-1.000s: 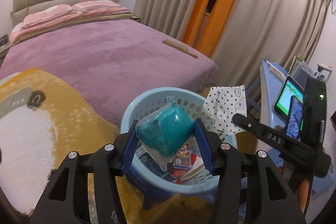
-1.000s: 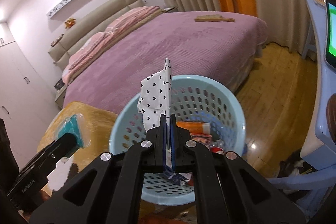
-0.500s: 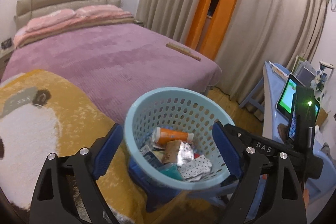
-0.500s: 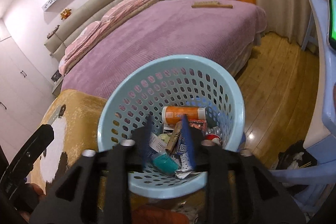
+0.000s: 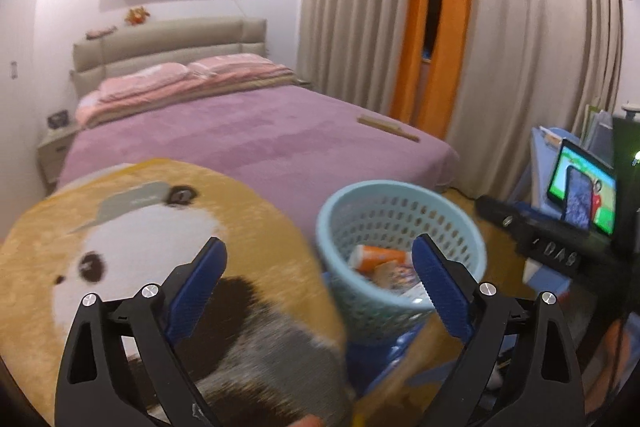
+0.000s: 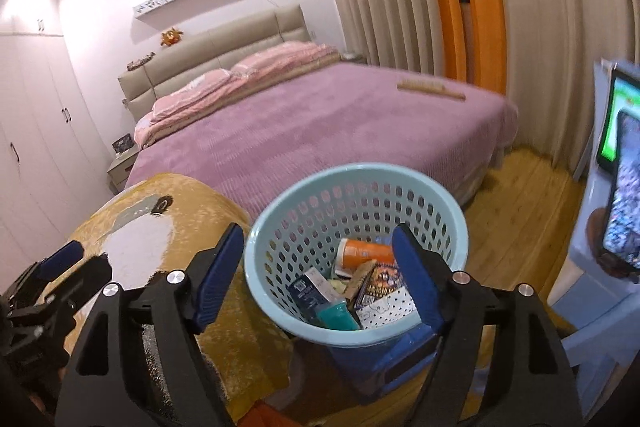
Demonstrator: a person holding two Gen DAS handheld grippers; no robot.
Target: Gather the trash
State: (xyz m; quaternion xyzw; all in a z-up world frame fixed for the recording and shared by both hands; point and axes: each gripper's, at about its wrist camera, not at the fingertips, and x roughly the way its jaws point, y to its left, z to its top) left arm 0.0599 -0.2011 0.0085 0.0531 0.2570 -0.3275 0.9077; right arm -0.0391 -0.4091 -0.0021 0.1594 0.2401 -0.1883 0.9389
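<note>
A light blue perforated basket stands beside the bed and holds several pieces of trash: an orange tube, a teal packet, a white dotted paper and small boxes. It also shows in the left wrist view. My right gripper is open and empty just in front of the basket. My left gripper is open and empty, left of the basket over a yellow panda blanket. The left gripper also shows in the right wrist view.
A purple bed with pink pillows fills the middle, with a wooden stick on it. Curtains hang behind. A blue desk with a tablet and phone stands at the right. Wood floor lies between.
Both grippers opened and dropped the teal packet and the dotted paper into the basket, then pulled back and up. The left gripper swung left over the blanket.
</note>
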